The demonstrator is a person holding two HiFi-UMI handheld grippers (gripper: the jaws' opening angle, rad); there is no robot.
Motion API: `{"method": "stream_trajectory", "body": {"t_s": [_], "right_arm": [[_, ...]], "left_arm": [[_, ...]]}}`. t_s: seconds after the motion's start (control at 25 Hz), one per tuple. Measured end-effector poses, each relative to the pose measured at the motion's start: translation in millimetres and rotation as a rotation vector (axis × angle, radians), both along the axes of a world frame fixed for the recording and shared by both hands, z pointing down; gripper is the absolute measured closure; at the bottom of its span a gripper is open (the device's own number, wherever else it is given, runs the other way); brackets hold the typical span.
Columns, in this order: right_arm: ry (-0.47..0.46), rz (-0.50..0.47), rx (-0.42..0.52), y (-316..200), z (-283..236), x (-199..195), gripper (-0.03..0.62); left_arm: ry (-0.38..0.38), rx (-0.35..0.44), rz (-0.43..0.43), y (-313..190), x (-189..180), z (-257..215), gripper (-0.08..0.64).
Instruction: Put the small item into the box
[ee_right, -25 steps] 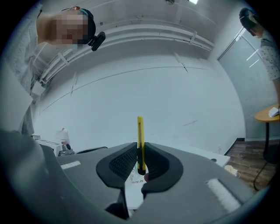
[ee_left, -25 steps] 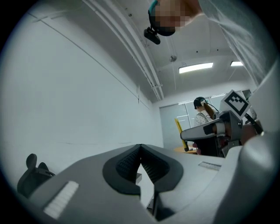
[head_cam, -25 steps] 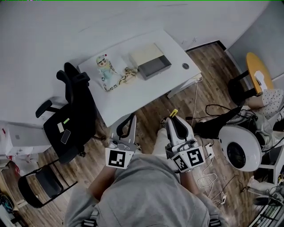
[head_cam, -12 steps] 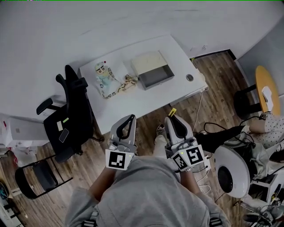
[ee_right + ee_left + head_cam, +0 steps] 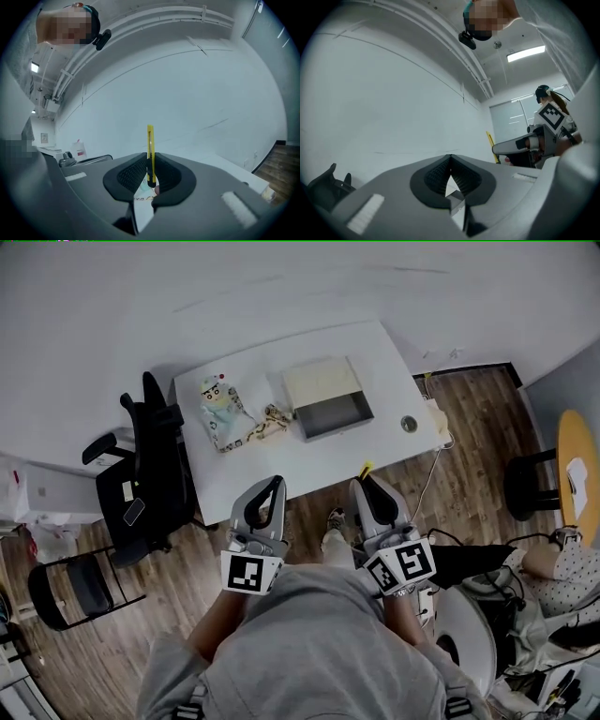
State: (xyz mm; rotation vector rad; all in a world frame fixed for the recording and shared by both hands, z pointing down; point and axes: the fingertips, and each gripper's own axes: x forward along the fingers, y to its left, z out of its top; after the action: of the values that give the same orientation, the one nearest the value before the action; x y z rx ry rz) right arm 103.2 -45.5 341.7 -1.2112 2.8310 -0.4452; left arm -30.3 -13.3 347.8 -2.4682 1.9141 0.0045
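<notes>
My right gripper [image 5: 367, 482] [image 5: 150, 157] is shut on a thin yellow utility knife [image 5: 150, 150], whose tip [image 5: 366, 472] sticks out past the jaws. The left gripper [image 5: 275, 487] [image 5: 449, 161] is shut with nothing in it. Both are held near my body, short of the white table [image 5: 281, 442]. An open grey box [image 5: 335, 414] with its cream lid [image 5: 322, 382] behind it sits on the table's middle right, well ahead of both grippers.
A doll-print pouch [image 5: 217, 401] and a patterned cloth [image 5: 261, 424] lie on the table's left. A black office chair [image 5: 150, 465] stands left of the table, a folding chair [image 5: 66, 587] nearer. A round yellow table [image 5: 579, 474] is at the right.
The head view has shifted: the table and box now lie more squarely ahead, and both grippers have drifted slightly. The right gripper still holds the yellow knife.
</notes>
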Motion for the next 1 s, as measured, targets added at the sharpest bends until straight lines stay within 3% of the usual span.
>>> {"method": "stream_trajectory", "body": {"t_s": [0.24, 0.72, 1.0], "right_arm": [[-0.008, -0.067, -0.018, -42, 1, 15, 0.525], [0.006, -0.197, -0.048, -98, 15, 49, 0.525], [0.015, -0.242, -0.061, -117, 23, 58, 0.525]], "left_arm": [[0.032, 0.068, -0.107, -30, 11, -9, 0.557], [0.013, 0.052, -0.214, -75, 58, -2, 0.557], [0.020, 0.059, -0.279, -84, 65, -2, 0.557]]}}
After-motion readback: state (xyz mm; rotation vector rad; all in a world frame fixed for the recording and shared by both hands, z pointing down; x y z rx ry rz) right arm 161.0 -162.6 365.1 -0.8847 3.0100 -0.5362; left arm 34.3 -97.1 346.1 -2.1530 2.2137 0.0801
